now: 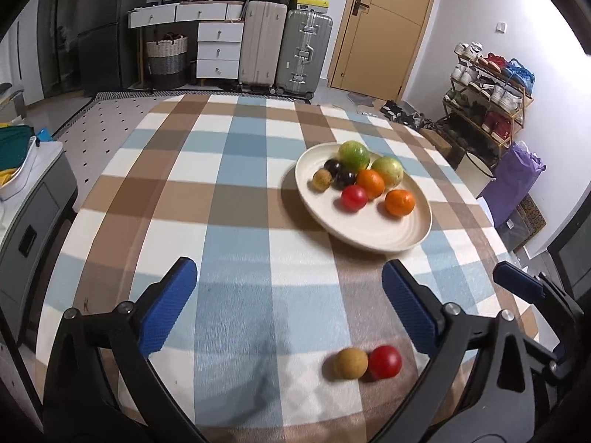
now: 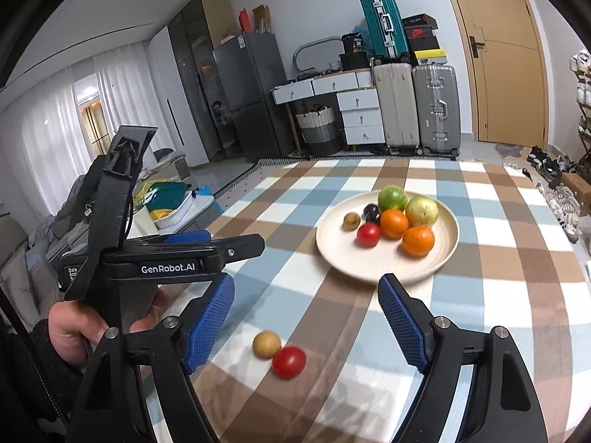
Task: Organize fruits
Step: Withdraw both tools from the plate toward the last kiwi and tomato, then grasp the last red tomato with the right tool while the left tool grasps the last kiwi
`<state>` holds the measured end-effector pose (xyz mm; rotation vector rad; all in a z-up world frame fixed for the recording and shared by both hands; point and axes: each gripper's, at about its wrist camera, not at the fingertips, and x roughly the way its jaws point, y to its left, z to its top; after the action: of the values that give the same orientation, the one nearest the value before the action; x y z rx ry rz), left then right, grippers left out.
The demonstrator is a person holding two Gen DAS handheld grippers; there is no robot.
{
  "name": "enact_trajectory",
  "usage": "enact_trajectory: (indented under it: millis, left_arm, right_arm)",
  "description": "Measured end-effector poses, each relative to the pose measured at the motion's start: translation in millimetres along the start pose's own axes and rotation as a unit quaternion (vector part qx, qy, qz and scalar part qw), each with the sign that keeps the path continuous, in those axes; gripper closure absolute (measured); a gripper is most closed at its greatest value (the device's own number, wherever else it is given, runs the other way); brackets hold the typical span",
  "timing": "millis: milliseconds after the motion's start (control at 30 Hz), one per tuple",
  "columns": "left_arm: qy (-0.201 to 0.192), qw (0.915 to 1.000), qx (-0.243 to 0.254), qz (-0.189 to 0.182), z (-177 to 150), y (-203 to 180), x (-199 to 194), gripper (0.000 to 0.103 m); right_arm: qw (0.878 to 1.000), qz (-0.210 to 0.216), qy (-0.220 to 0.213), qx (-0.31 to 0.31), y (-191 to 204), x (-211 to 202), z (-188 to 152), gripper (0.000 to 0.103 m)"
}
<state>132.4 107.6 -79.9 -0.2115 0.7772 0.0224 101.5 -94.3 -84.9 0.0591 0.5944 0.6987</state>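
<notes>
**Two loose fruits off the plate; both grippers empty**

- Left gripper [image 1: 290, 301]: jaws spread wide, nothing between them, held above the checked surface [image 1: 240, 199].
- Right gripper [image 2: 306, 317]: likewise spread and empty.
- Tan round fruit [image 2: 266, 344] and red round fruit [image 2: 289, 361]: on the cloth, touching each other, just ahead of and below the right gripper, nearer its left finger; in the left wrist view they lie toward that gripper's right finger.
- Plate [image 2: 369, 269]: further ahead of both grippers, well apart from the loose pair. It carries two green fruits, two oranges, one red, one tan and dark fruit.

Risks, as judged: the pair touch, so closing on one may nudge the other and send it rolling toward the surface edge. Both are round and smooth; an off-centre pinch could squirt one out. The plate's far side is crowded, so a fruit set there may knock others loose.
</notes>
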Motion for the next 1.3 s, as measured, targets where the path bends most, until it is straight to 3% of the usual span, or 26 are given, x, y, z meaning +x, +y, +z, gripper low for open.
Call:
enact_trajectory:
  millis: [500, 933, 1233, 1300]
  left_arm:
    - [0.028, 0.9988, -0.04, 0.005, -42.7, 18.8, 1.6, 0.001]
    - [0.05, 0.9966, -0.066, 0.003, -60.4, 36.6, 10.0, 0.001]
    - [0.053, 0.9963, -0.067, 0.001, -61.1, 38.9, 11.9, 0.001]
    - [0.054, 0.9963, -0.068, 0.0, -60.9, 39.0, 12.7, 0.001]
  right_arm:
    - [0.999, 0.01, 0.052, -0.004, 8.6, 16.8, -33.9, 0.021]
    - [0.994, 0.019, 0.104, -0.005, 11.0, 43.6, -49.3, 0.021]
    - [0.99, 0.024, 0.136, 0.005, 6.9, 61.5, -51.4, 0.04]
    - [0.989, 0.028, 0.143, 0.007, 6.1, 64.6, -52.4, 0.059]
